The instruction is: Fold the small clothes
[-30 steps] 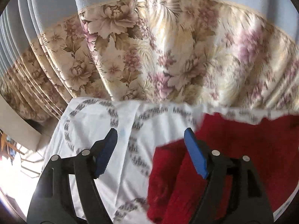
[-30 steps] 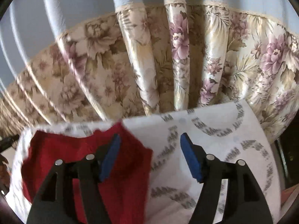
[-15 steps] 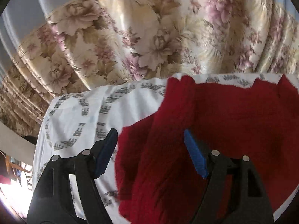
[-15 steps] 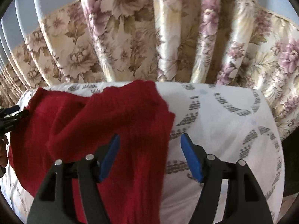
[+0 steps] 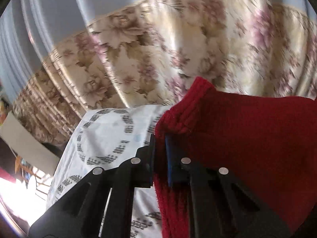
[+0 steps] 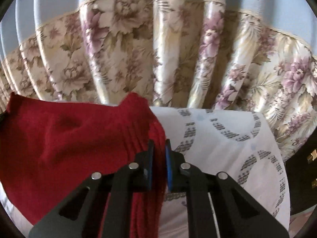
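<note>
The red garment point(image 5: 247, 138) covers the middle of the table point(image 5: 103, 130), and both grippers are closed on its edges. Bare patterned cloth is open on the left side of the table and on its right side point(image 6: 227, 138). Behind the table, the flowered curtain point(image 6: 158, 59) hangs close and blocks the far edge.

The left gripper point(image 5: 160, 140) pinches the red knit garment's point(image 5: 237, 138) ribbed edge over the patterned sheet point(image 5: 103, 136).

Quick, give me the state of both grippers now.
Left gripper: closed on the red sweater.
Right gripper: closed on the red sweater.
</note>
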